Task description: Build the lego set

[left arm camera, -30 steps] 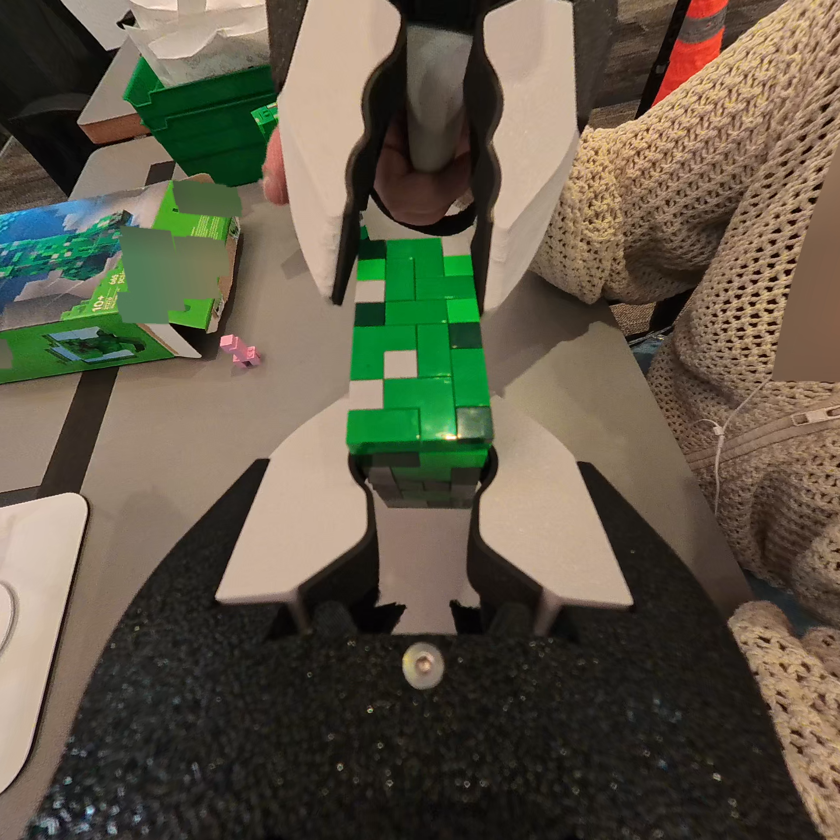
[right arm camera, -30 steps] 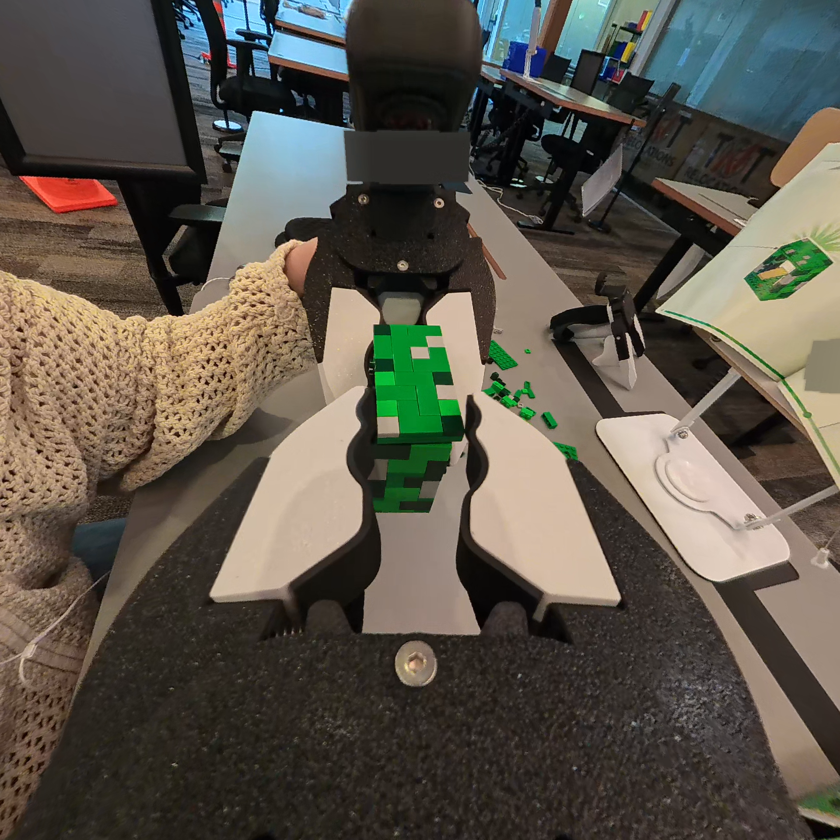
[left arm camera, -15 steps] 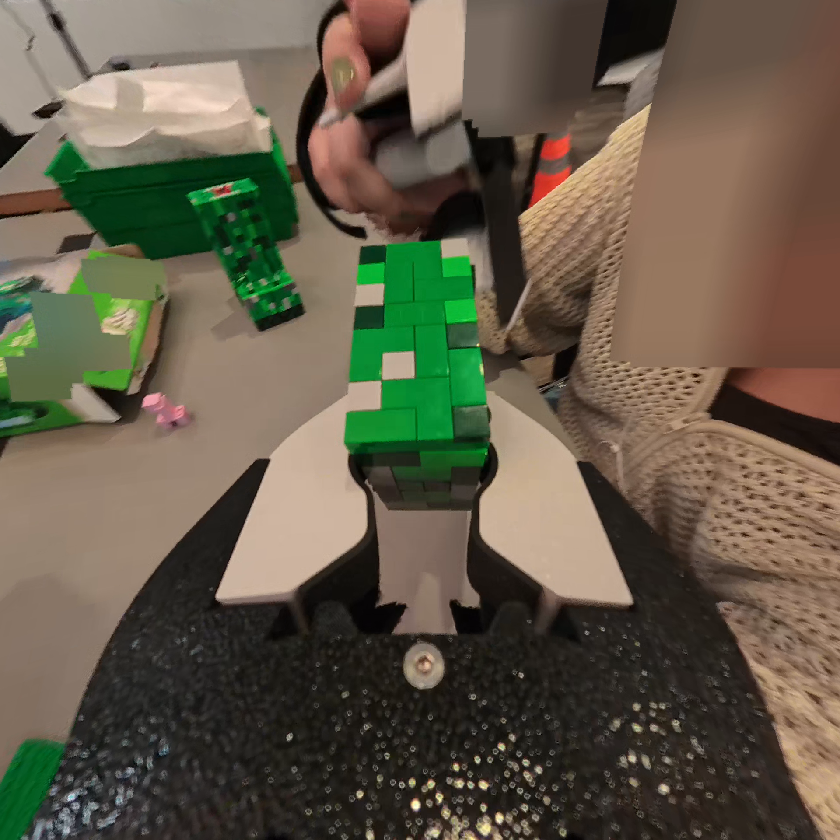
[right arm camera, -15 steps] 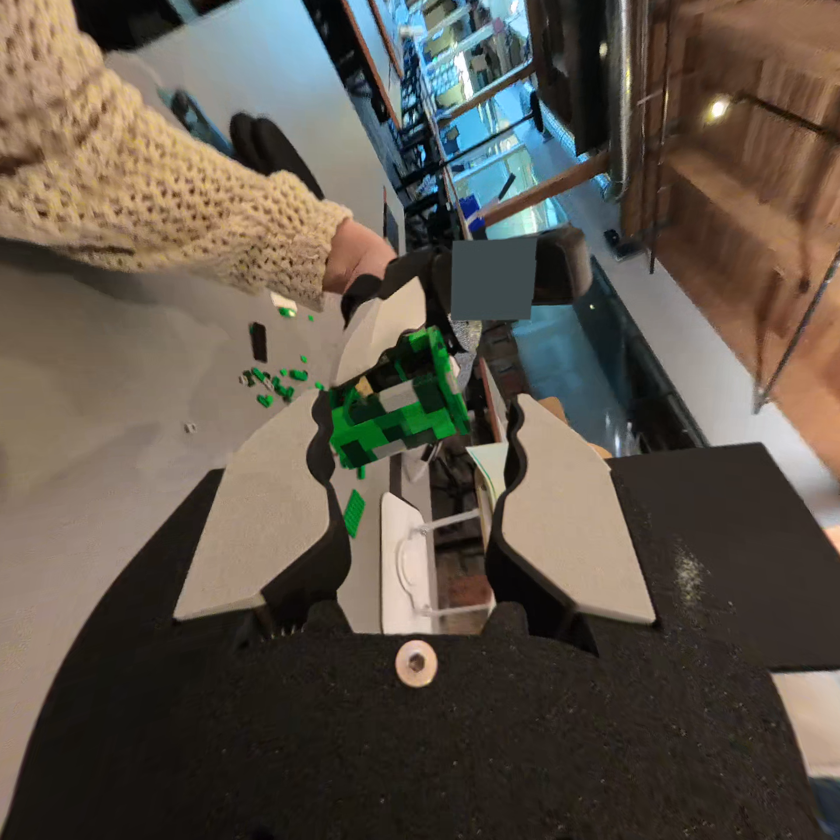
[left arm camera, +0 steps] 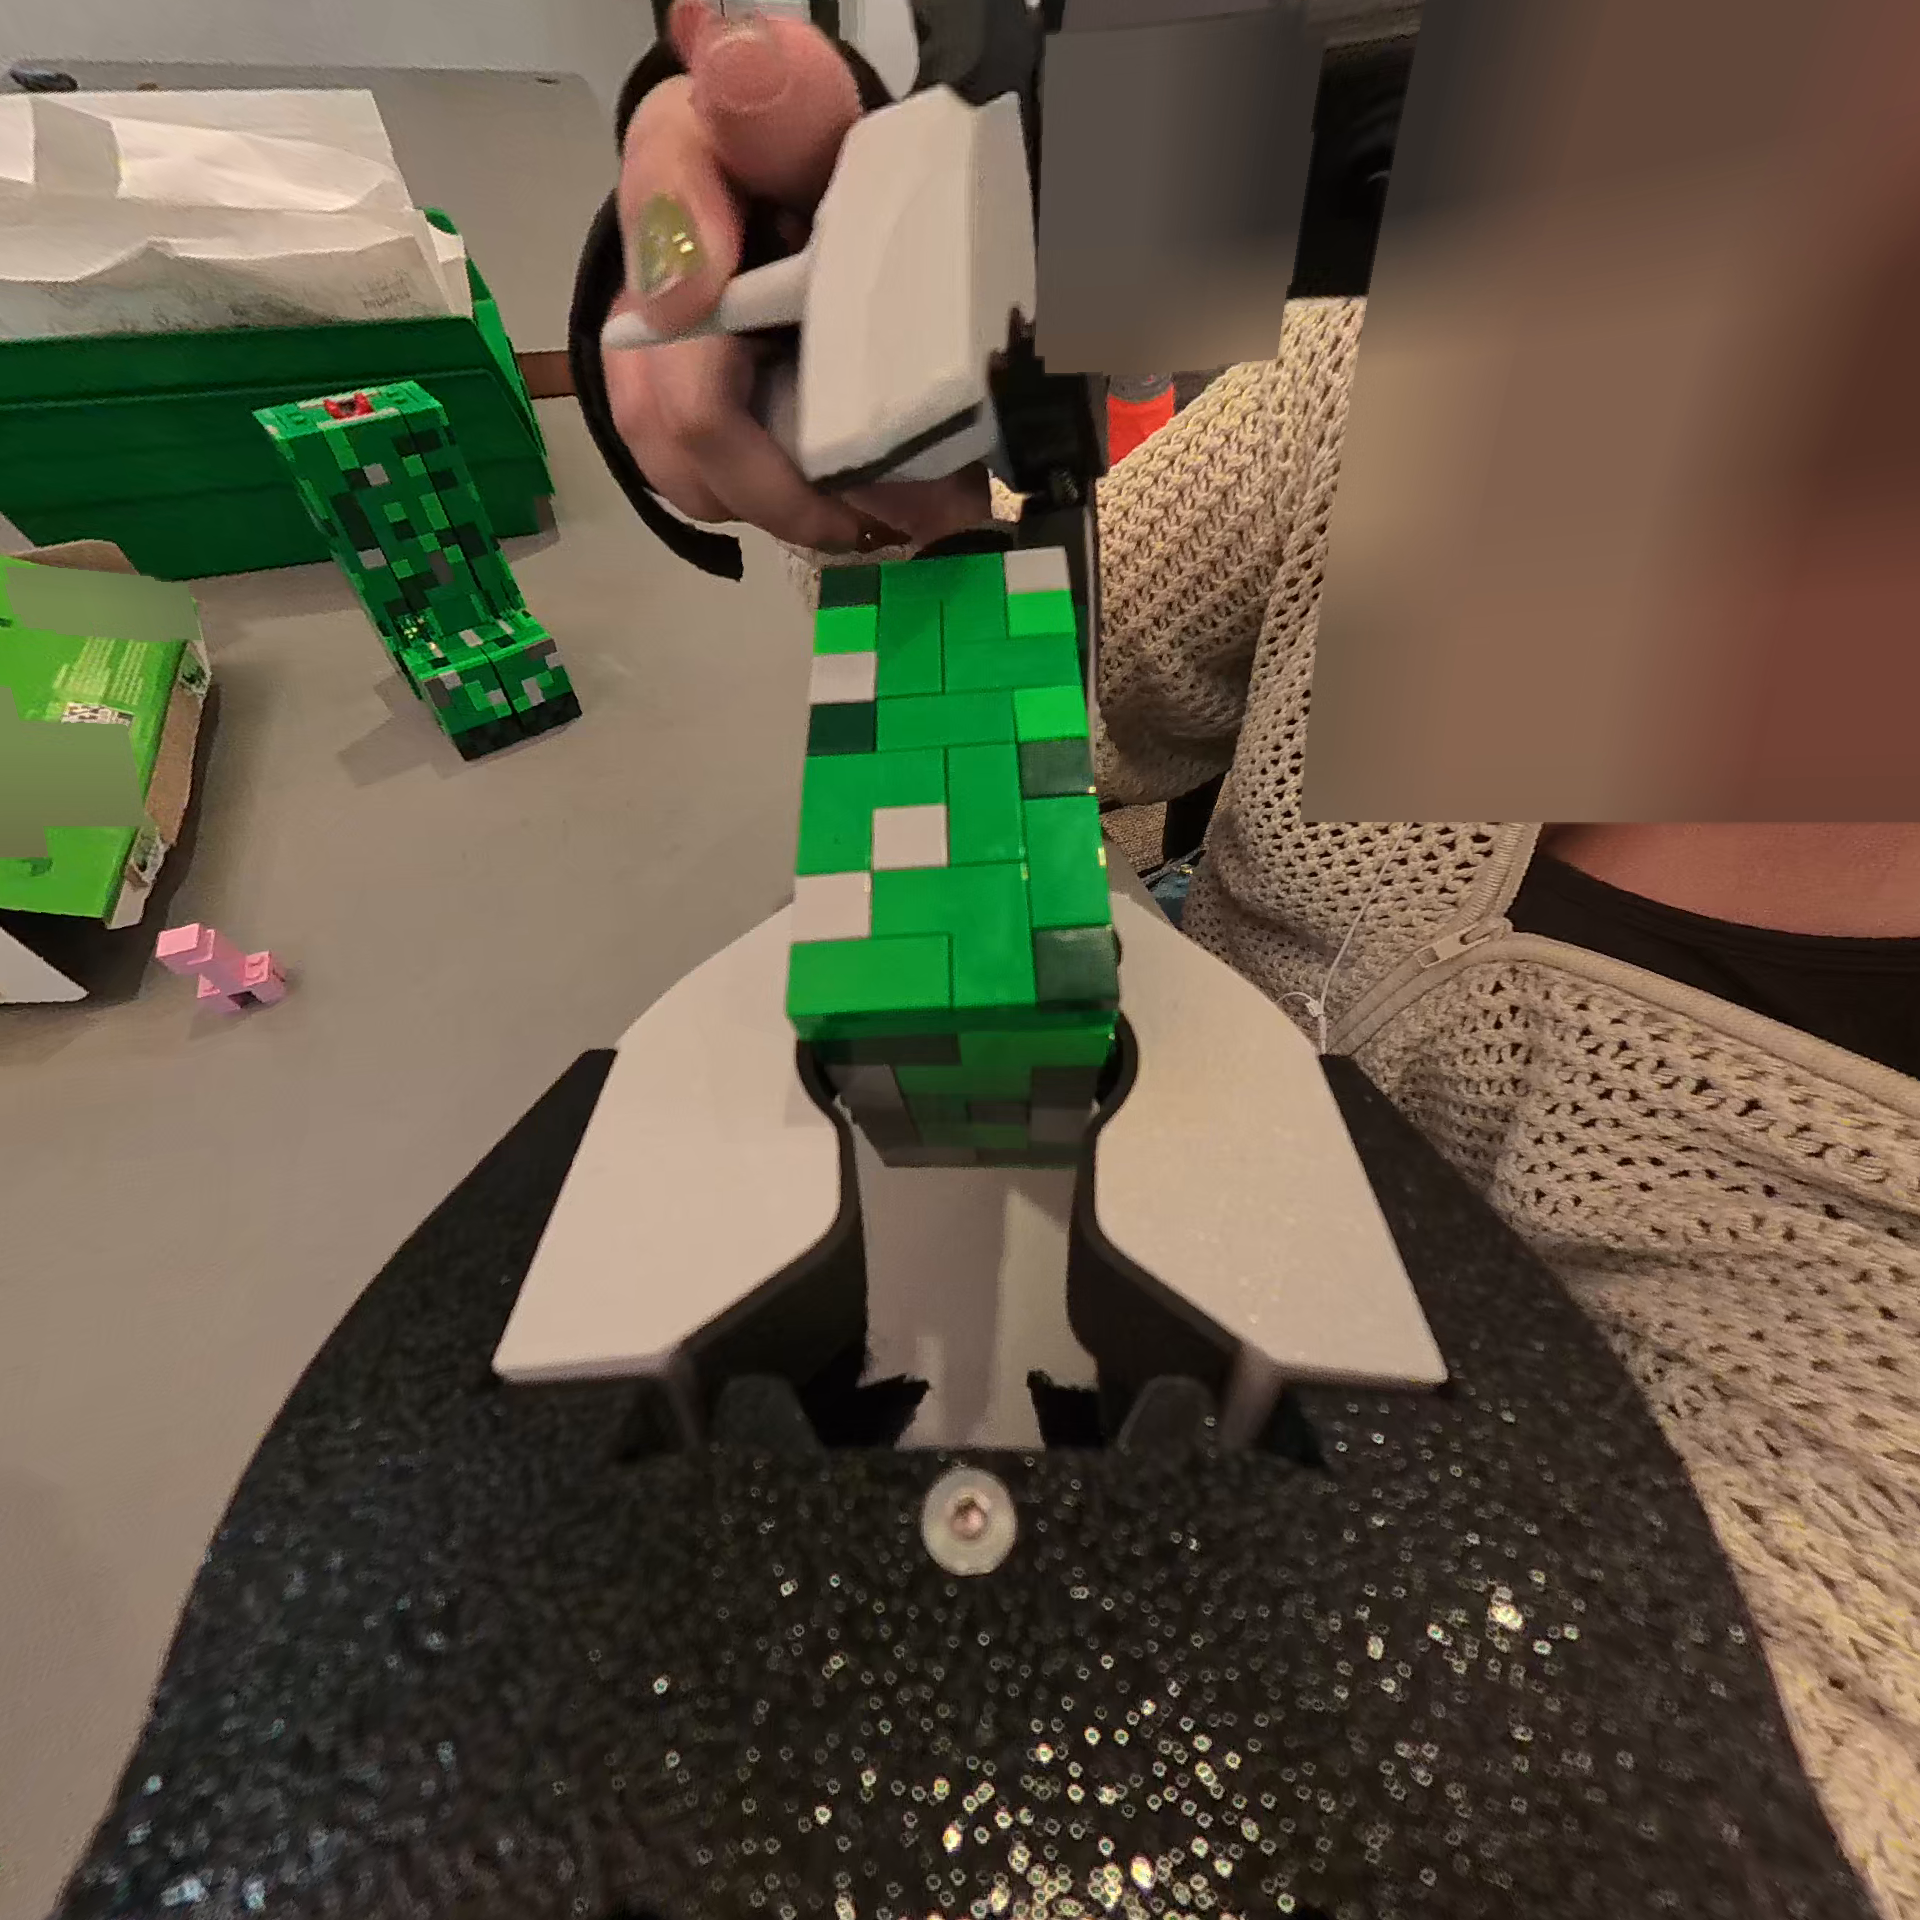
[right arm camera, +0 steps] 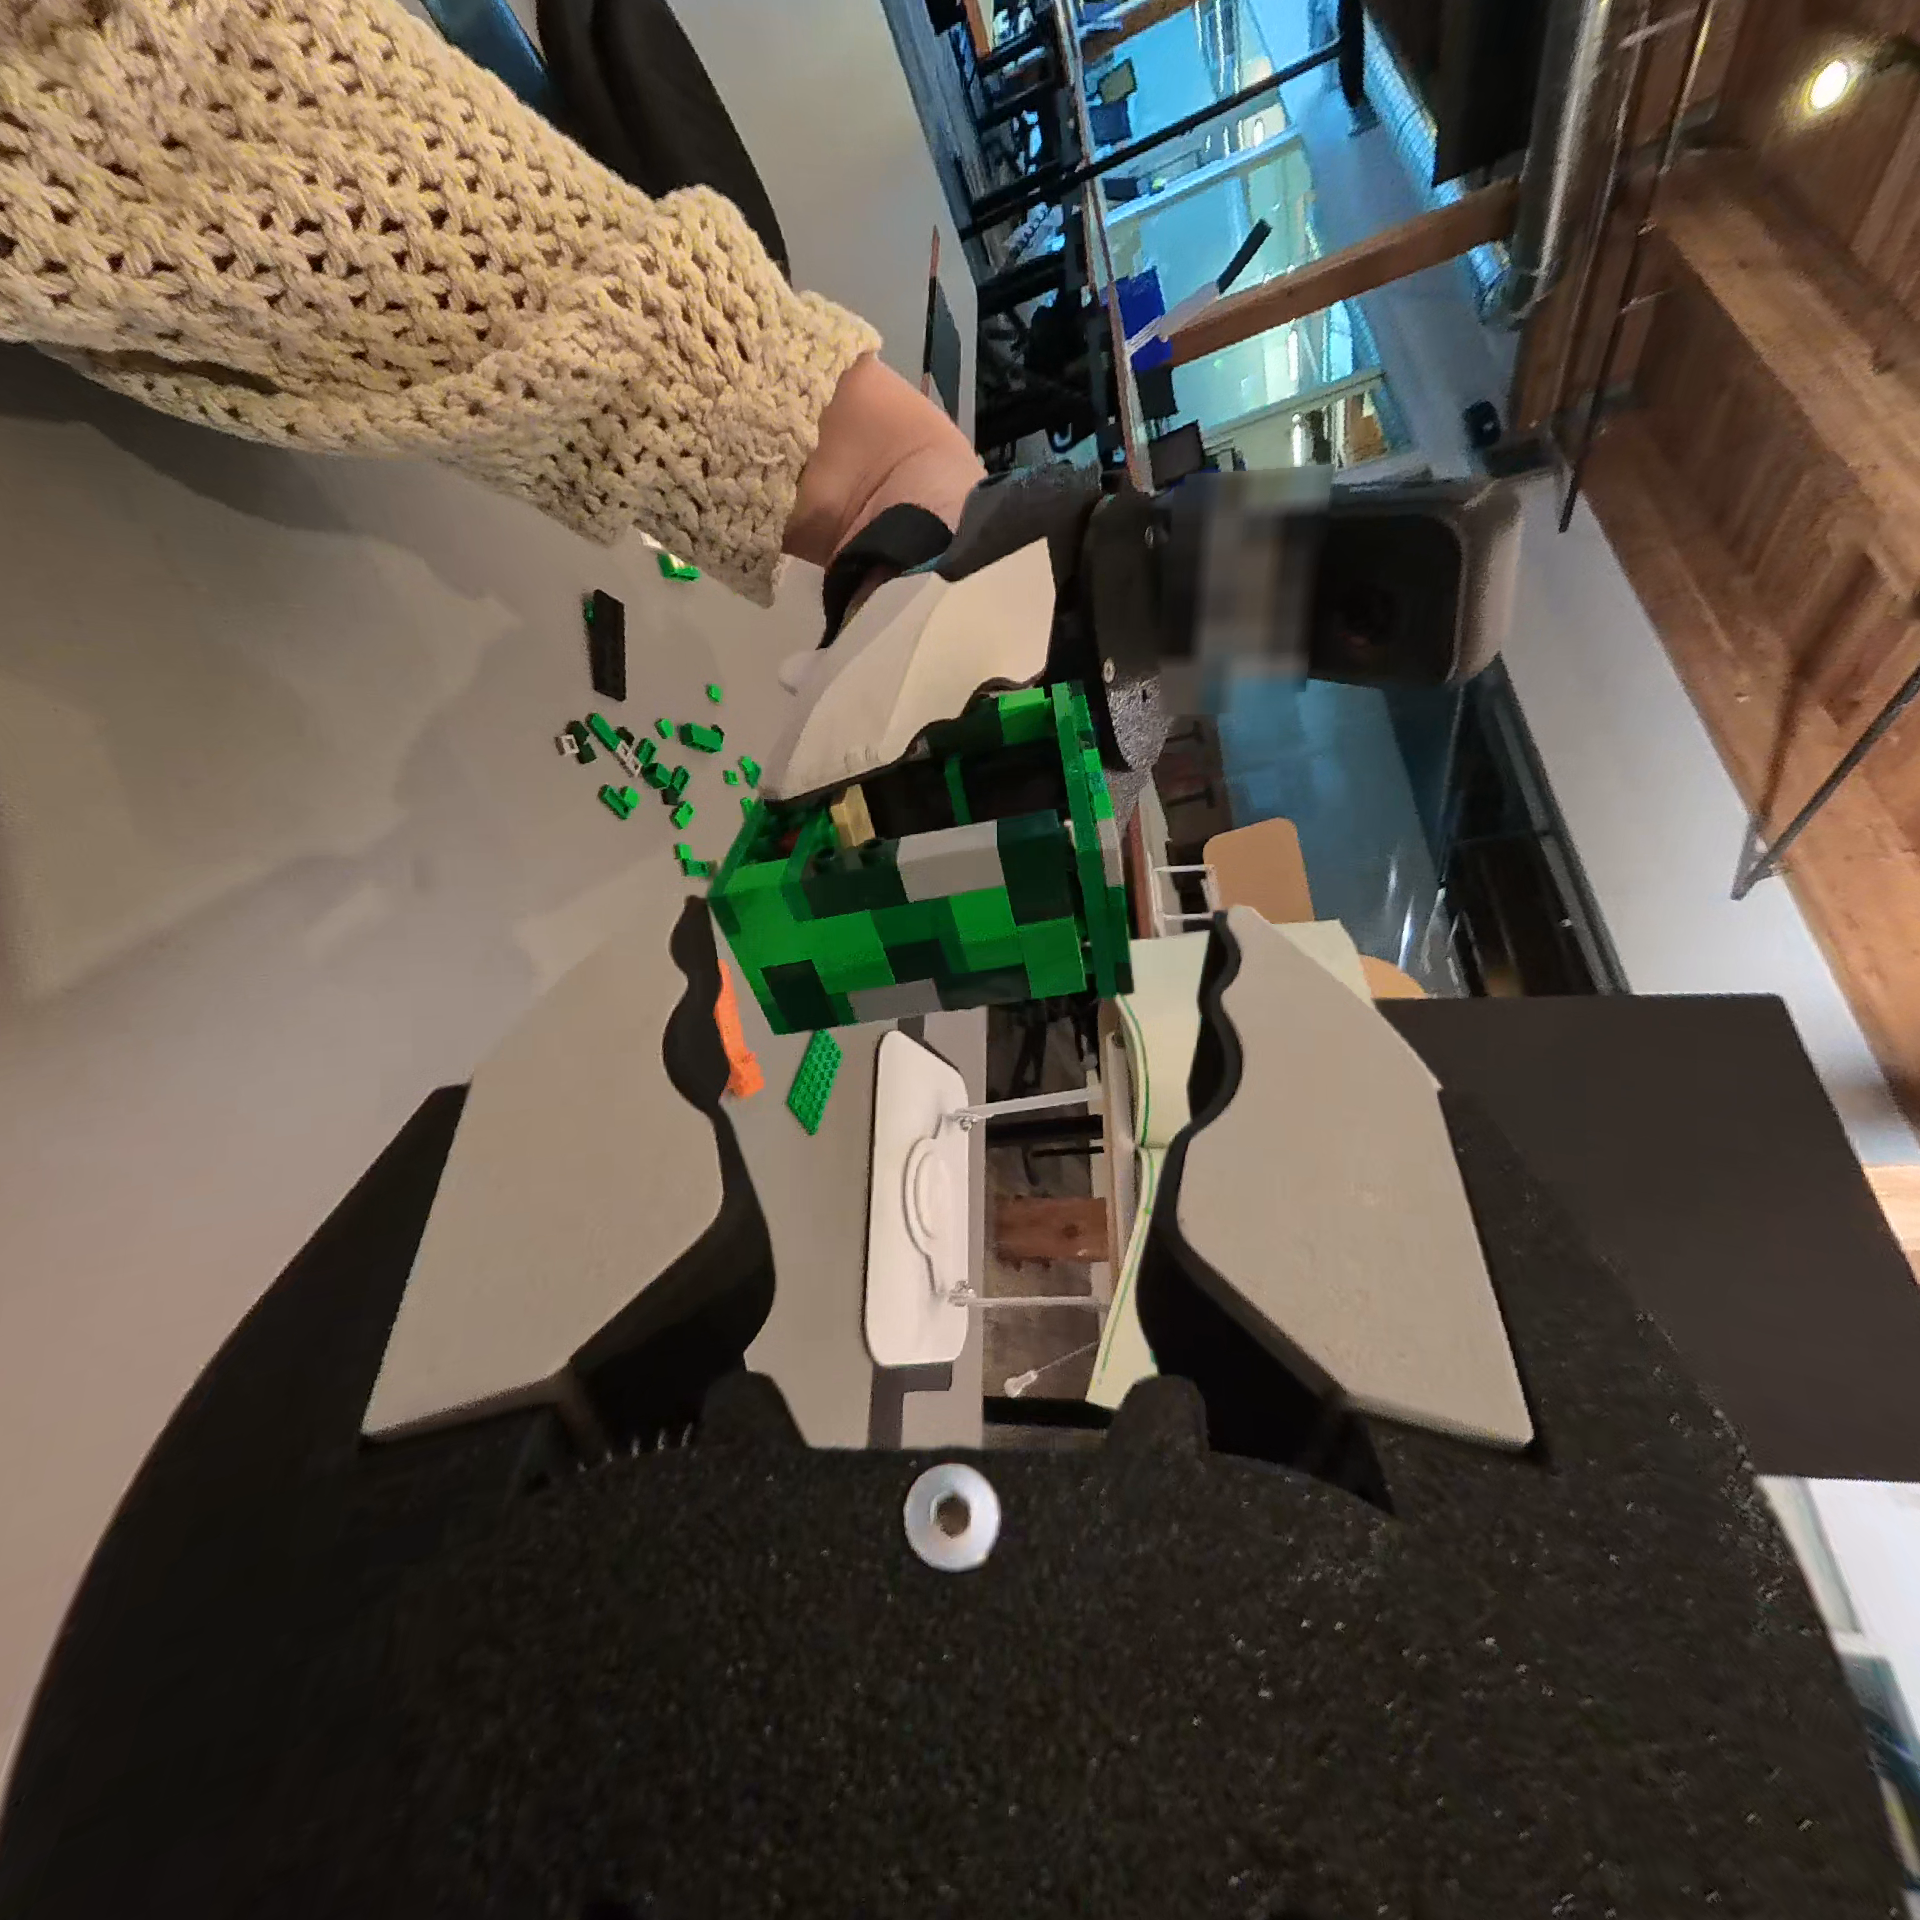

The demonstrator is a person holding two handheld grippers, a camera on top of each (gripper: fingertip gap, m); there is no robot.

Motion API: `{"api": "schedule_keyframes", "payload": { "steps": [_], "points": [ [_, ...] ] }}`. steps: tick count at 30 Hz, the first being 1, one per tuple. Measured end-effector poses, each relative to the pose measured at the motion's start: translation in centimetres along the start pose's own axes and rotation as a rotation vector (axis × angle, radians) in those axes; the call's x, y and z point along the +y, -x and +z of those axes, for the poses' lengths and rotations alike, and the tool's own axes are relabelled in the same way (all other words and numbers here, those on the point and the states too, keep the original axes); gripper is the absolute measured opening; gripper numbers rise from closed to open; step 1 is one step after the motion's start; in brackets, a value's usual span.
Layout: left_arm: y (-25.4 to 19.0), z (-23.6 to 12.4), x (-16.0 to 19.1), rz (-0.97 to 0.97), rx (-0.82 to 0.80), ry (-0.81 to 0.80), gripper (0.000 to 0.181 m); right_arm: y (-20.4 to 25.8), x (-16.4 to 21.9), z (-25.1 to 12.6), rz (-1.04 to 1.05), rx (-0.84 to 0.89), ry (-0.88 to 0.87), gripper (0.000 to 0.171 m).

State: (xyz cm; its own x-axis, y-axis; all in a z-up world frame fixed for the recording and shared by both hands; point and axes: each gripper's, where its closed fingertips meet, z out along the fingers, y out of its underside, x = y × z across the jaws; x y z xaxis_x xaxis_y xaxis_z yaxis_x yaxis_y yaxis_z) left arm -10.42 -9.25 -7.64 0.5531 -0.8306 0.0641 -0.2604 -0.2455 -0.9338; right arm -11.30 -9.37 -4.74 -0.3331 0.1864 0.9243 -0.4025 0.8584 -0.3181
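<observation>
- Left wrist view: the left gripper (left arm camera: 961, 1039) has its fingers clamped on the near end of a long green brick block (left arm camera: 951, 821), which sticks out forward past the fingertips, above the grey surface (left arm camera: 436, 935).
- Beyond the block's far end a hand (left arm camera: 717, 312) holds the right gripper (left arm camera: 904, 301), raised and turned side-on; from here I cannot tell how its fingers stand. One second ago those fingers flanked the block's far end; now they are off it and above it.
- Left of the fingers a built green figure (left arm camera: 416, 571) leans on the surface, with a green tray (left arm camera: 260, 436) carrying white paper behind it. A green box (left arm camera: 94, 748) at the far left edge bears printing that is blurred over. A small pink brick piece (left arm camera: 223, 966) lies near it.
- A cream knit sleeve (left arm camera: 1558, 1195) fills the space right of the fingers.
- Right wrist view: the camera is rolled sideways, as it was half a second ago. The right gripper (right arm camera: 956, 987) has its fingers wide apart and empty; the brick block (right arm camera: 925, 904) sits just past the fingertips, touching neither, held from behind by the left gripper (right arm camera: 935, 665).
- A second ago these fingers stood on either side of the block.
- Loose green pieces (right arm camera: 644, 758) lie scattered on the surface (right arm camera: 260, 831) beyond the left finger; an orange piece (right arm camera: 736, 1039) and a green plate (right arm camera: 816, 1081) show between the fingers, beside a white stand base (right arm camera: 920, 1195).
</observation>
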Motion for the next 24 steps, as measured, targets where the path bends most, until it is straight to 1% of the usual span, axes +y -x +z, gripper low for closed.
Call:
{"api": "schedule_keyframes", "payload": {
  "steps": [4,5,9,13,15,22,24],
  "points": [
    [-0.1,0.0,0.0,0.009,0.0,0.001,0.043,0.5,0.1,-0.5,0.124,-0.09,-0.023,0.088],
    [-0.1,0.0,0.0,0.012,0.001,0.001,0.043,0.6,0.2,-0.6,0.162,-0.111,-0.018,0.091],
    [-0.4,0.0,-0.1,0.026,0.007,0.006,0.043,1.2,1.2,-0.9,0.231,-0.18,0.03,0.09],
    [-0.4,0.1,0.0,0.029,0.007,0.013,0.043,1.6,1.5,-0.8,0.218,-0.198,0.063,0.084],
    [-0.4,0.1,0.0,0.029,0.004,0.013,0.043,2.0,1.1,-0.8,0.224,-0.221,0.043,0.081],
    [-0.3,0.0,-0.1,0.027,0.0,0.007,0.043,1.7,0.7,-1.1,0.223,-0.21,0.004,0.078],
    [-0.3,0.0,0.0,0.025,0.0,0.01,0.043,1.6,0.9,-1.0,0.234,-0.209,0.019,0.078]
  ]
}}
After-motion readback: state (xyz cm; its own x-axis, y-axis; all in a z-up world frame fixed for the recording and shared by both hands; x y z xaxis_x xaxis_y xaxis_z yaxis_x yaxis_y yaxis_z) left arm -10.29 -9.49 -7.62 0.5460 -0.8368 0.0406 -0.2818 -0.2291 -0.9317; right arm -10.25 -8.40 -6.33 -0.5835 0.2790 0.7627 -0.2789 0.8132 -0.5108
